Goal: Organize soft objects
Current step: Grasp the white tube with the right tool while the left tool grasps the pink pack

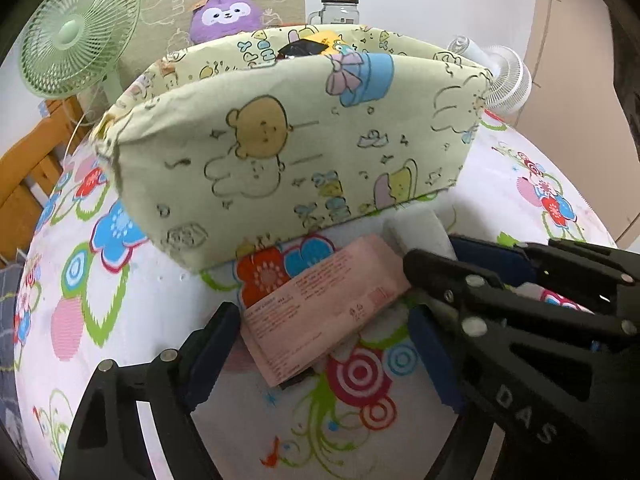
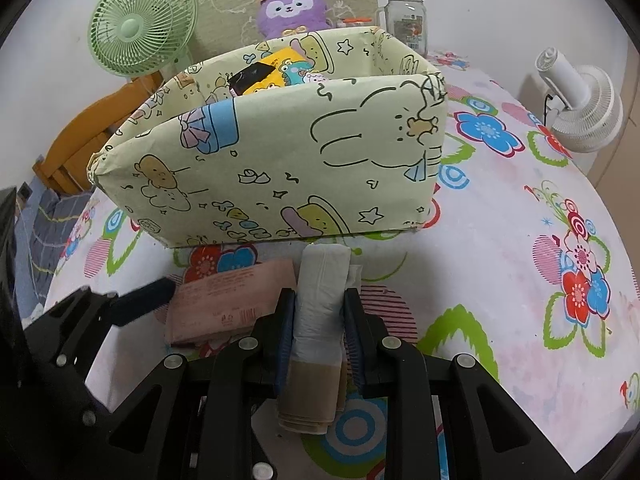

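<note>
1. We see our right gripper closed on a white rolled plastic bundle with a tan paper band; the blue-padded fingers press both its sides, and the roll sticks forward past the fingertips toward the box.
2. Our left gripper stands wide apart, one finger on each side of a flat pink printed packet, which lies on the cloth. We cannot tell whether either pad touches it.
3. In the right wrist view the pink packet lies just left of the held roll, with a left finger above its edge.
4. In the left wrist view the white roll shows beyond the right gripper, close to the packet's far corner.
5. Both items sit just in front of a pale green fabric-covered storage box printed with cartoon animals, open at the top. Inside it we make out a yellow packet with a black patch.
6. Everything rests on a white flower-printed cloth.
7. Behind the box we see a purple plush toy, a green desk fan, a glass jar mug with a green lid and, to the right, a white fan.
</note>
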{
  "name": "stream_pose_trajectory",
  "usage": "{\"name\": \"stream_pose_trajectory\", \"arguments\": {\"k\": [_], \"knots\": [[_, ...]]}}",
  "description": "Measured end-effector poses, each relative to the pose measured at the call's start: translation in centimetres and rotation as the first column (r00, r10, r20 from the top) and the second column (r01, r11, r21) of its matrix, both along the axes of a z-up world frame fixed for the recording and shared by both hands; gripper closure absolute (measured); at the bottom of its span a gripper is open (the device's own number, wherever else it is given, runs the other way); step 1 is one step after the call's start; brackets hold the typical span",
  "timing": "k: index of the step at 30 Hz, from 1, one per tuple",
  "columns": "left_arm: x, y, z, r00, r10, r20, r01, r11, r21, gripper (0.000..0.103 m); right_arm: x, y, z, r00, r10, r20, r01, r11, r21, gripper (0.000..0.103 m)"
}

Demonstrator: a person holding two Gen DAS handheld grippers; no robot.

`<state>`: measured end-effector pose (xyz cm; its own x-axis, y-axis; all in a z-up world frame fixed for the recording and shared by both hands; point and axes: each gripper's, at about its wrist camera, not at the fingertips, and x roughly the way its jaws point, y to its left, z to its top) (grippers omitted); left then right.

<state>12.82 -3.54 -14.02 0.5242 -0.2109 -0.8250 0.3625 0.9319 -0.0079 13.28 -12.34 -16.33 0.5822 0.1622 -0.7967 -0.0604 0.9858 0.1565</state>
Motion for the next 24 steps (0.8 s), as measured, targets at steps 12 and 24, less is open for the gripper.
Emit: {"name": "stream_pose_trajectory", "arguments": {"k": [12,24], "knots": [[-3.2,-1.1,0.2,0.999,0.030,0.011,-0.031,0.999,0.029,0.017,-1.0,-1.0,0.0,1.000,0.008,0.006,-0.008,1.000,0.012,0.076],[-0.7,-0.8,0.4,0.998,0.052,0.032,-0.054,0.997,0.061,0.016,-0.9,-1.6,0.2,1.000,-0.001,0.005,0.001,1.000,0.019,0.076]]}}
